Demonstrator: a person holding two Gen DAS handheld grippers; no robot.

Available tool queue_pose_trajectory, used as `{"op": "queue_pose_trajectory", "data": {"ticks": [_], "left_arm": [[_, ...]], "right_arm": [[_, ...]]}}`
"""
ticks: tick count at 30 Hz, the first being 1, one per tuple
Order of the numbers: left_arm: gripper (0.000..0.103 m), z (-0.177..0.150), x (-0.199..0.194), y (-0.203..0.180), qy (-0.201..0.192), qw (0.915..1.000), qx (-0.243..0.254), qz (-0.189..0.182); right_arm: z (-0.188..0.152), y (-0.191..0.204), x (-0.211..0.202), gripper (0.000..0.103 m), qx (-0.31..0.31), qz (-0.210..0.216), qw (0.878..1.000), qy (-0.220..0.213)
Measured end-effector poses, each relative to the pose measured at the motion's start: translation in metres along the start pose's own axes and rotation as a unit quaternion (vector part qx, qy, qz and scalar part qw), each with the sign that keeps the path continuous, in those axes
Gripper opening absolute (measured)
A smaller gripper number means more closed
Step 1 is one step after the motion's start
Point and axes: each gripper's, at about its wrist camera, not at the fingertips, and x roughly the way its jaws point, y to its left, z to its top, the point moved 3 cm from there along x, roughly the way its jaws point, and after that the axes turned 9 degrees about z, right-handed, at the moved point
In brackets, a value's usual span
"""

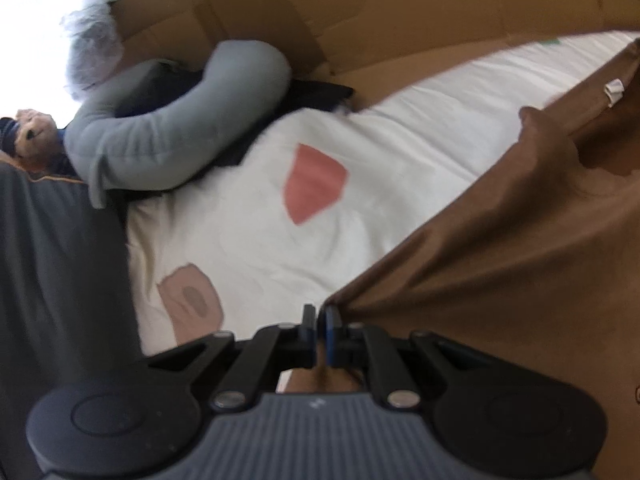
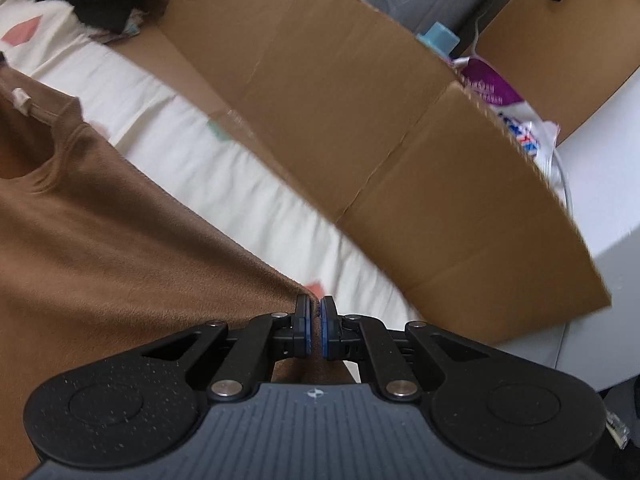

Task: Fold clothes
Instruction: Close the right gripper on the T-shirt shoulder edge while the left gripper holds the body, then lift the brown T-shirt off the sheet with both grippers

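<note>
A brown T-shirt [image 1: 500, 264] hangs stretched over the white bedsheet [image 1: 360, 168], its neckline and white label [image 1: 614, 90] toward the far right. My left gripper [image 1: 320, 316] is shut on one corner of the brown fabric, which fans out to the right from its pads. In the right wrist view the same brown T-shirt [image 2: 120, 232] fills the left side, neckline at the upper left. My right gripper [image 2: 316, 308] is shut on another edge of the shirt, cloth pinched between its blue pads.
A grey curved pillow [image 1: 160, 132] and dark clothing lie at the bed's far left, beside a stuffed toy [image 1: 32, 136]. Flattened cardboard [image 2: 360, 120] stands along the bed's far side. Beyond it are a plastic bag [image 2: 516, 120] and a brown paper bag [image 2: 560, 48].
</note>
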Motion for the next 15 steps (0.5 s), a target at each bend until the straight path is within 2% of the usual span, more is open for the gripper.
{"op": "queue_pose_trajectory", "data": {"ticks": [8, 15], "left_arm": [[0.004, 0.021, 0.016, 0.009, -0.003, 0.9993, -0.007, 0.036], [0.004, 0.039, 0.022, 0.017, -0.005, 0.9986, -0.009, 0.052]], "right_arm": [[0.041, 0.001, 0.034, 0.003, 0.001, -0.028, 1.0, 0.004], [0.063, -0.001, 0.052, 0.003, 0.003, -0.053, 0.999, 0.013]]}}
